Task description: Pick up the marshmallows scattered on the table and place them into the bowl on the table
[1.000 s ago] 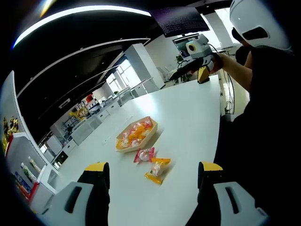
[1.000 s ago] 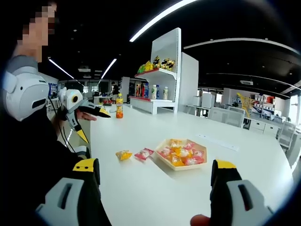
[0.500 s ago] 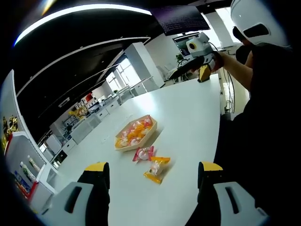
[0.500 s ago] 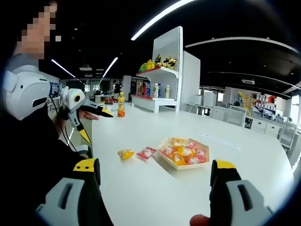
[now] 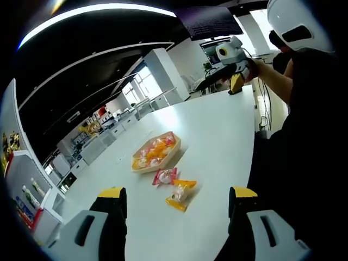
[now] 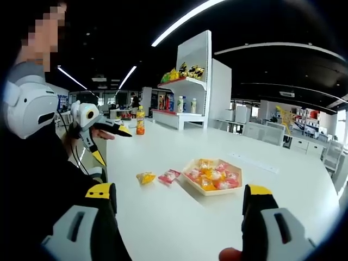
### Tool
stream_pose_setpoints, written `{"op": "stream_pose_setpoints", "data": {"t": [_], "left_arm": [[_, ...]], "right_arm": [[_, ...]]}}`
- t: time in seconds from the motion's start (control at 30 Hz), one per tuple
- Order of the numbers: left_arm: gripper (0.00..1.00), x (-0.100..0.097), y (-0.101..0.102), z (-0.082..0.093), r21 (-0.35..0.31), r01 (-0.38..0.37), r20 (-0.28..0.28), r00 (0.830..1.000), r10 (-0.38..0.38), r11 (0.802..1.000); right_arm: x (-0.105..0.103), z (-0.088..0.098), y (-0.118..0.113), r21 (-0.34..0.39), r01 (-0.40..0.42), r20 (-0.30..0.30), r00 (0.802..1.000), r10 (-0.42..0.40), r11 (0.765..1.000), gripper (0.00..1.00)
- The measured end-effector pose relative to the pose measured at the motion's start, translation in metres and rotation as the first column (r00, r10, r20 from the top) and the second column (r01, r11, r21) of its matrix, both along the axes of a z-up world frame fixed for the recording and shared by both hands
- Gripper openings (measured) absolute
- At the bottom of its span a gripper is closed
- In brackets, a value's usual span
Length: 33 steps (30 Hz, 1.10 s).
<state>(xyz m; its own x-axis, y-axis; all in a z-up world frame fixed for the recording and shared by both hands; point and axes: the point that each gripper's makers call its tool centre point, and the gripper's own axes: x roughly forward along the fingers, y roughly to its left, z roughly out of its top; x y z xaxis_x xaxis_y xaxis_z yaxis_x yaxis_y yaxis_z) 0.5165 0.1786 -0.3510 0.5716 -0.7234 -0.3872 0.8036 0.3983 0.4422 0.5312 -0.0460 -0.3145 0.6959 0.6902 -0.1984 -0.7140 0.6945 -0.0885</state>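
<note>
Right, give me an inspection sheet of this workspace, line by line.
Surface: white table, broad, bare near both grippers.
Job's things: wooden bowl already holding wrapped marshmallows; pink packet and orange packets lie loose beside it.
Clutter: orange drink bottle at the table's far end.
Grippers: left gripper and right gripper both open, above the table, holding nothing.
Cables: dark cable hanging off the table edge.
Surroundings: white shelf unit with bottles and yellow goods.
</note>
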Motion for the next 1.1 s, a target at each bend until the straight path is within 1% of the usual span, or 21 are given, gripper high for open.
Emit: {"op": "stream_pose_setpoints", "data": {"t": [0.47,0.63,1.1], "left_arm": [[0.76,0.001,0.000,-0.001,0.000,-0.003,-0.004,1.000,0.003,1.000],[0.76,0.006,0.004,-0.007,0.004,-0.016,-0.016,1.000,0.016,1.000],[0.76,0.009,0.005,-0.016,0.008,-0.020,-0.042,0.999,0.020,1.000]], "right_arm": [[-0.001,-0.001,0.000,-0.007,-0.001,-0.006,1.000,0.001,1.000,0.92],[-0.001,-0.003,0.001,-0.013,-0.001,-0.008,1.000,0.000,1.000,0.91],[0.000,-0.009,0.002,-0.027,-0.003,-0.021,1.000,0.002,1.000,0.91]]}}
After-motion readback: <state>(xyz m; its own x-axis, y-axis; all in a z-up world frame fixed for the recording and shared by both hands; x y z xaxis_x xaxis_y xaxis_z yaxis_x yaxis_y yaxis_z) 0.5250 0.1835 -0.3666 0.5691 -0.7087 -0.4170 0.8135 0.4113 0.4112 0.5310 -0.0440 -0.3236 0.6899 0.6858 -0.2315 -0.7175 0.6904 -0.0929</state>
